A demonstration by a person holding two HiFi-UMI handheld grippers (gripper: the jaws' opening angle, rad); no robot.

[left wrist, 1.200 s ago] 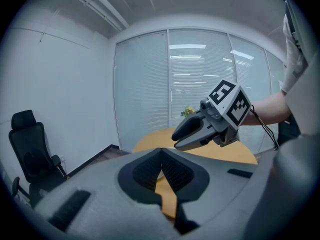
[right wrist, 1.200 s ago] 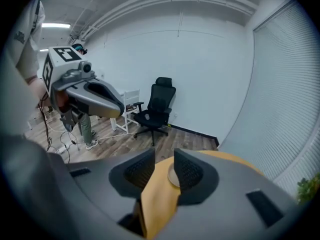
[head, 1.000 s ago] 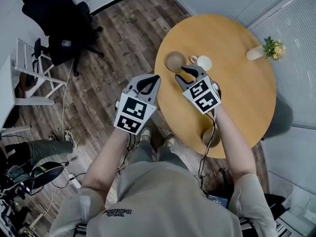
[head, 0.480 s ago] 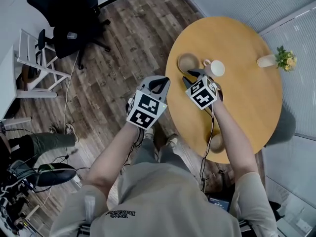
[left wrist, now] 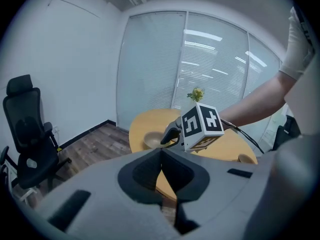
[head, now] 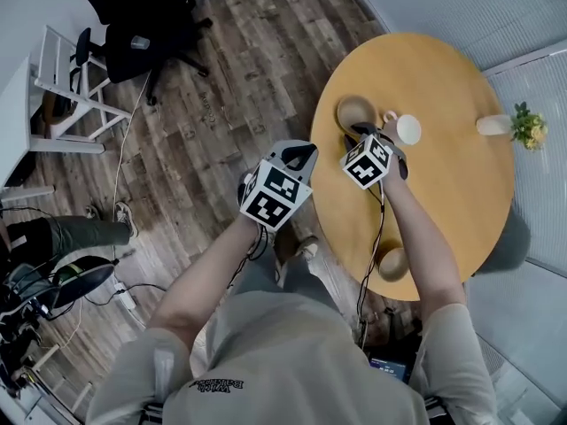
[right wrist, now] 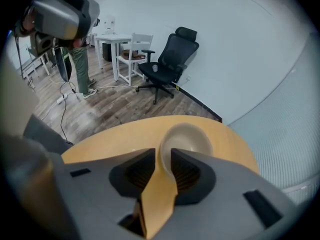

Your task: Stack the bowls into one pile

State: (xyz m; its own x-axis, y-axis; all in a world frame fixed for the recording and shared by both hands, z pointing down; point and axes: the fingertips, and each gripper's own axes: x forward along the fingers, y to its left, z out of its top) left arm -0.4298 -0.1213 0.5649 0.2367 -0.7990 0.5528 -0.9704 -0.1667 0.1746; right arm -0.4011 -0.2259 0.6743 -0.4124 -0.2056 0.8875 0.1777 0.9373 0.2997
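Right gripper: my right gripper [right wrist: 162, 154] is over the round wooden table [head: 443, 193]. Its jaws are apart with a narrow gap, clamped on nothing.
Bowl ahead: a beige bowl [right wrist: 187, 139] stands just in front of those jaws, and its near rim shows in the gap between the tips. I cannot tell whether either tip touches it.
Bowl's pose: it is upright on the table with its mouth facing up. It is round, with no end pointing any one way.
Same pair from above: the right gripper [head: 359, 133] has its tips at the beige bowl's [head: 356, 112] near edge.
Second bowl: a second bowl [head: 392, 262], also mouth up, sits well behind that gripper. It is beside my right forearm at the table's edge.
Left gripper: my left gripper [left wrist: 162, 151] has its jaws pressed together with nothing between them. It hangs off the table over the plank floor [head: 221, 87], to the left of the right gripper [left wrist: 167, 136].
Cup: a white cup [head: 407, 129] stands just right of the right gripper's tips.
Far right: a vase of flowers [head: 518, 125] is well apart from both grippers.
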